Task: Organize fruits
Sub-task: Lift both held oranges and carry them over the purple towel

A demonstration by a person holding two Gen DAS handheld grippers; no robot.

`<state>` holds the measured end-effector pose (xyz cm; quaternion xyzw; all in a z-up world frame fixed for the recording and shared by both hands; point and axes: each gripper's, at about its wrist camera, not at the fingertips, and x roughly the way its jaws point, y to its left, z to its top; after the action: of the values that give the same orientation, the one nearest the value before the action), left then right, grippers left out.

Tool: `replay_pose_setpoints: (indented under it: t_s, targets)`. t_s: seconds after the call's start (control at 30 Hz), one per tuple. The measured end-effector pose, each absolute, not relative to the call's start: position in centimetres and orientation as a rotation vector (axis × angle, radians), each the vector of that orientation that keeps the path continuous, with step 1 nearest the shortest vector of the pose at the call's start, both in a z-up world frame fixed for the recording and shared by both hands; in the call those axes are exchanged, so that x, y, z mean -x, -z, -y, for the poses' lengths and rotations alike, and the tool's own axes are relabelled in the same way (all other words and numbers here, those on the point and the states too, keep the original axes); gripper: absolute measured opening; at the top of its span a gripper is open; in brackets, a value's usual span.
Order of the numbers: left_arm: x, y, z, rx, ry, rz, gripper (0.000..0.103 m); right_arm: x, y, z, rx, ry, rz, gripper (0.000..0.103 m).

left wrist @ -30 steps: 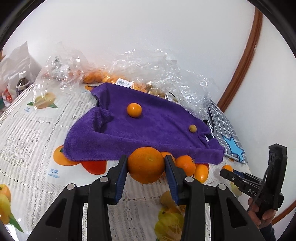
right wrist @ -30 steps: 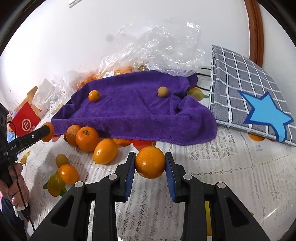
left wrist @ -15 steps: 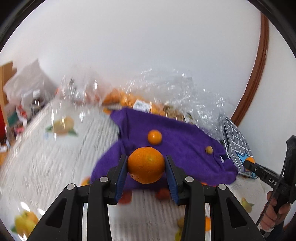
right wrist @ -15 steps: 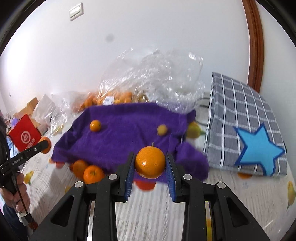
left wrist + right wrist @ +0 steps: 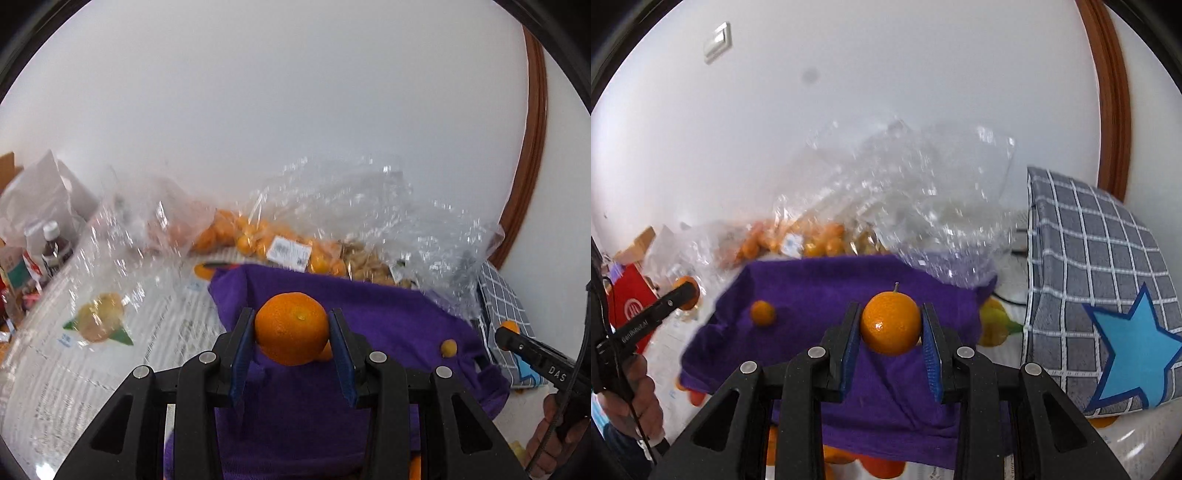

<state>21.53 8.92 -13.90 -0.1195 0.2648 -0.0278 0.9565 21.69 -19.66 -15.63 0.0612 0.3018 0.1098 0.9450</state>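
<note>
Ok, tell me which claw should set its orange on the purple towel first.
Right, probably: the right claw holds its orange over bare purple towel, while the left claw holds a mandarin with a small fruit lying right behind it.

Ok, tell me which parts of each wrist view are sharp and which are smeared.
Left wrist view: the held orange and left gripper are crisp; the plastic bags and tablecloth are motion-blurred. Right wrist view: the held fruit is sharp with a glare spot; the purple towel edges smear.

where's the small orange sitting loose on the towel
In the right wrist view the small orange lies on the left part of the purple towel, in front of the fruit bags.
</note>
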Motion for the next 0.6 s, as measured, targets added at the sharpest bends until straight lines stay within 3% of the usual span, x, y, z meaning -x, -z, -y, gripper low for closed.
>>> replay_pose_setpoints:
  t_s: [0.6]
  targets:
    - [-23.5,16.8,-9.0,0.281,0.095,-0.640,0.038,-23.1,19.8,18.5,-0.080,-0.209,-0.691,0.032]
